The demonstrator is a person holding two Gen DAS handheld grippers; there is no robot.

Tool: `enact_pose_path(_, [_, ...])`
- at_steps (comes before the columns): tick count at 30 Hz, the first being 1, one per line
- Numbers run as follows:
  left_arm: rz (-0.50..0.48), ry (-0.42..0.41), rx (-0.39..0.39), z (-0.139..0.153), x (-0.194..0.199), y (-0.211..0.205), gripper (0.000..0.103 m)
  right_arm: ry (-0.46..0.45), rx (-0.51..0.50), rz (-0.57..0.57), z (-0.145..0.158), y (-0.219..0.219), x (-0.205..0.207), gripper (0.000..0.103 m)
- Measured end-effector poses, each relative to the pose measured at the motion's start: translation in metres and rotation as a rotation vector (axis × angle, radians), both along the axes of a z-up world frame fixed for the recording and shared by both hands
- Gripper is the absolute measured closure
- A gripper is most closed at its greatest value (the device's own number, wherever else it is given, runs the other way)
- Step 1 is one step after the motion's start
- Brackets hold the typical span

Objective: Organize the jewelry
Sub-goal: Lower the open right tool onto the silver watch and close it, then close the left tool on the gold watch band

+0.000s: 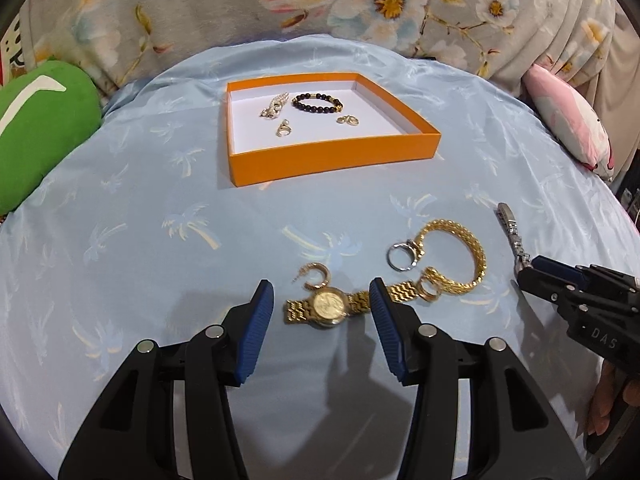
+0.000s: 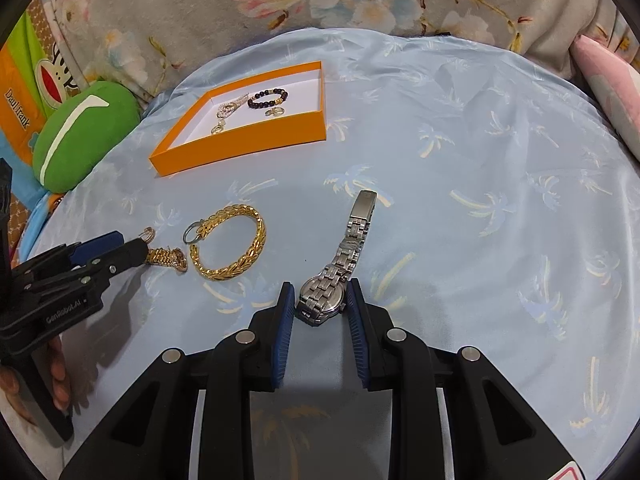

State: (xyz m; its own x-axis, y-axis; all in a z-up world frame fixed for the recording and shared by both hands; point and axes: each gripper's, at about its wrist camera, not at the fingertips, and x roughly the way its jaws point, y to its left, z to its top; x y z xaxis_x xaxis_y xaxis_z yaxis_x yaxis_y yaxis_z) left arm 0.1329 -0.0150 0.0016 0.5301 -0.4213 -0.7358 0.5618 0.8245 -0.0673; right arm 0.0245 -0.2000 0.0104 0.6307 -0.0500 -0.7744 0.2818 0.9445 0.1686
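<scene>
A gold watch (image 1: 328, 306) lies flat on the blue sheet between the fingers of my left gripper (image 1: 322, 292), which is open; its left pad stands clear of the band. My right gripper (image 2: 320, 290) is shut on the case of a silver watch (image 2: 322, 300), whose band (image 2: 354, 236) stretches away over the sheet. Beside the gold watch lie a gold hoop earring (image 1: 316, 276), a silver ring (image 1: 400, 258), a gold bracelet (image 1: 476, 256) and a second gold earring (image 1: 430, 286). The orange box (image 1: 332, 156) behind them holds a black bead bracelet (image 1: 318, 103) and several small pieces.
A green cushion (image 1: 44, 128) sits at the left edge of the sheet and a pink pillow (image 1: 568, 120) at the right. Floral cloth (image 1: 240, 8) rises behind the box. A person's hand (image 2: 60, 372) holds the left gripper's handle.
</scene>
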Motion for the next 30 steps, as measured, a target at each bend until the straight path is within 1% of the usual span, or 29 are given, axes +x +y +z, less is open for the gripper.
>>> enact_pose_path(3, [-0.047, 0.037, -0.012, -0.003, 0.005, -0.001, 0.055, 0.001, -0.001, 0.0, 0.0, 0.0, 0.0, 0.078])
enact_pose_path(7, [-0.092, 0.031, 0.015, -0.004, 0.0, -0.011, 0.054, 0.0, -0.001, 0.0, 0.0, -0.001, 0.0, 0.078])
enact_pose_path(11, [-0.078, 0.043, 0.008, -0.005, -0.008, -0.009, 0.055, -0.001, 0.003, 0.0, 0.0, -0.001, 0.0, 0.078])
enact_pose_path(16, [-0.094, 0.059, -0.018, -0.005, -0.037, -0.008, 0.055, -0.001, 0.001, 0.0, 0.0, -0.001, 0.001, 0.078])
enact_pose_path(18, [-0.076, 0.054, -0.014, -0.005, -0.044, -0.011, 0.055, -0.001, 0.002, 0.0, 0.0, -0.001, 0.0, 0.078])
enact_pose_path(21, [-0.013, 0.028, 0.014, -0.005, -0.04, -0.013, 0.055, 0.0, 0.001, 0.0, 0.0, -0.001, 0.0, 0.078])
enact_pose_path(23, [0.006, 0.047, -0.007, -0.005, -0.031, -0.013, 0.055, -0.001, 0.002, 0.0, 0.0, -0.001, 0.0, 0.078])
enact_pose_path(26, [0.007, 0.03, 0.019, -0.006, -0.027, -0.02, 0.055, -0.001, 0.004, 0.0, 0.0, -0.001, 0.001, 0.078])
enact_pose_path(29, [-0.014, 0.015, 0.045, -0.006, -0.028, -0.028, 0.056, -0.001, 0.002, 0.0, 0.0, -0.001, 0.001, 0.078])
enact_pose_path(30, [-0.016, 0.013, 0.048, -0.006, -0.029, -0.029, 0.058, -0.001, 0.002, 0.0, 0.0, -0.001, 0.0, 0.078])
